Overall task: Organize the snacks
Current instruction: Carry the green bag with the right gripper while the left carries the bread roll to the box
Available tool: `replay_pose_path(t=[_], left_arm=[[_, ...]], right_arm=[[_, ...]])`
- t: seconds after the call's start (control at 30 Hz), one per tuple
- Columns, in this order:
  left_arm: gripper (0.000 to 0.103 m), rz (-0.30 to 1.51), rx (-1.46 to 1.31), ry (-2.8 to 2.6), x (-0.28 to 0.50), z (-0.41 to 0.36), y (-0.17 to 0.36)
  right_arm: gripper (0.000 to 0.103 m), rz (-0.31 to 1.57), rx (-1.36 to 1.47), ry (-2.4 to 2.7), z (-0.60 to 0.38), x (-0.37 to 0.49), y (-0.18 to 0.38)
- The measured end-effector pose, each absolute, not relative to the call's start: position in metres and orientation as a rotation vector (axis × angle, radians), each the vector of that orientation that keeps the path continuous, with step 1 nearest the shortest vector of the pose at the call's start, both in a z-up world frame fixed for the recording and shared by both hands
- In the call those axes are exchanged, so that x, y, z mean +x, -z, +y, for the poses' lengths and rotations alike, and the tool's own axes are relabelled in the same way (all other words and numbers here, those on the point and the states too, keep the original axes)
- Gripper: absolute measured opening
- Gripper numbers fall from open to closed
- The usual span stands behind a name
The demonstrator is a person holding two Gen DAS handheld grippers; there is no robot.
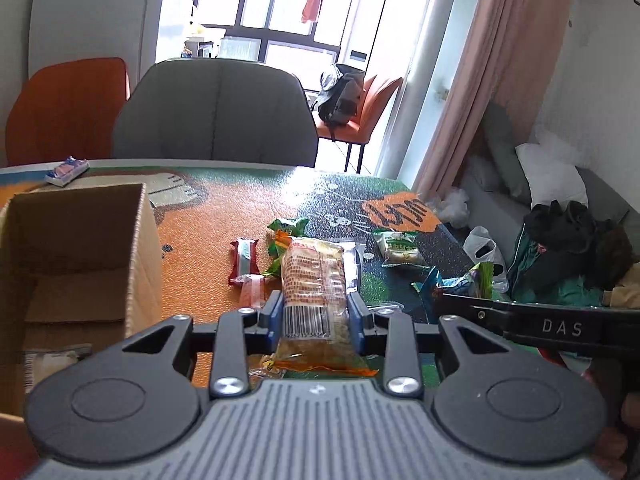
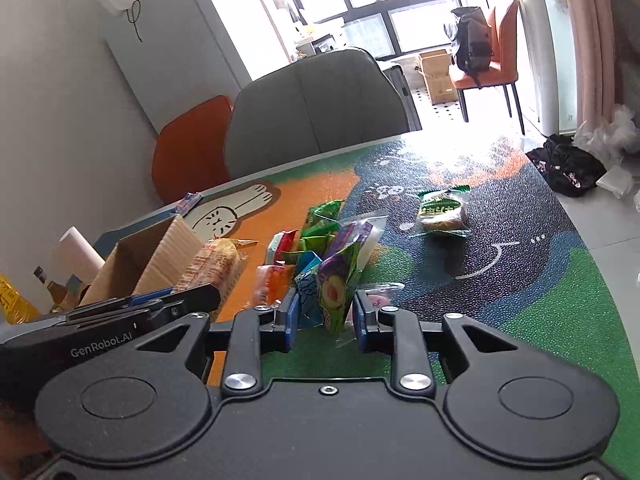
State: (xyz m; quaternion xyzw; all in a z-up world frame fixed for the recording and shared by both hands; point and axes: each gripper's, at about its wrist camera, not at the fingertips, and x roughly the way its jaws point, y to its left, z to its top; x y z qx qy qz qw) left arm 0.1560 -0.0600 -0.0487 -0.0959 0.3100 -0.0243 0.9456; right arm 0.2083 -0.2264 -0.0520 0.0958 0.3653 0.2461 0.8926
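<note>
The left hand-held gripper point(image 1: 316, 310) pinches a clear cracker pack point(image 1: 314, 280) between its blue pads, barcode end nearest, the pack lifted off the surface point(image 1: 224, 216). The right hand-held gripper point(image 2: 325, 316) pinches a green-and-purple pouch point(image 2: 338, 284), held upright with a blue packet just beside it.

Only the left view looks into the cardboard box point(image 1: 80, 248) at its left, showing its bare bottom; the right view sees just that box's outer wall and rim. Beyond the cracker pack the left view shows a red bar point(image 1: 244, 260) and green packets point(image 1: 286, 236) lying on the orange part of the surface, and a small blue packet point(image 1: 66, 171) at the far edge.

The right view alone shows the cake pack point(image 2: 442, 210) clearly, lying alone on the dark part, well apart from the pile. Both views end at a grey chair point(image 1: 216, 112) and an orange chair point(image 1: 66, 110) behind the surface.
</note>
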Motion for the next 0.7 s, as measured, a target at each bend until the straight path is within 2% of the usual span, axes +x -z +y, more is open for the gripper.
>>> replay_pose_path(t=[0.7], left_arm=[[0.032, 0.580, -0.195, 0.007, 0.110, -0.034, 0.027]], right_arm=[[0.026, 0.717, 0.143, -0.568, -0.188, 0.178, 0.031]])
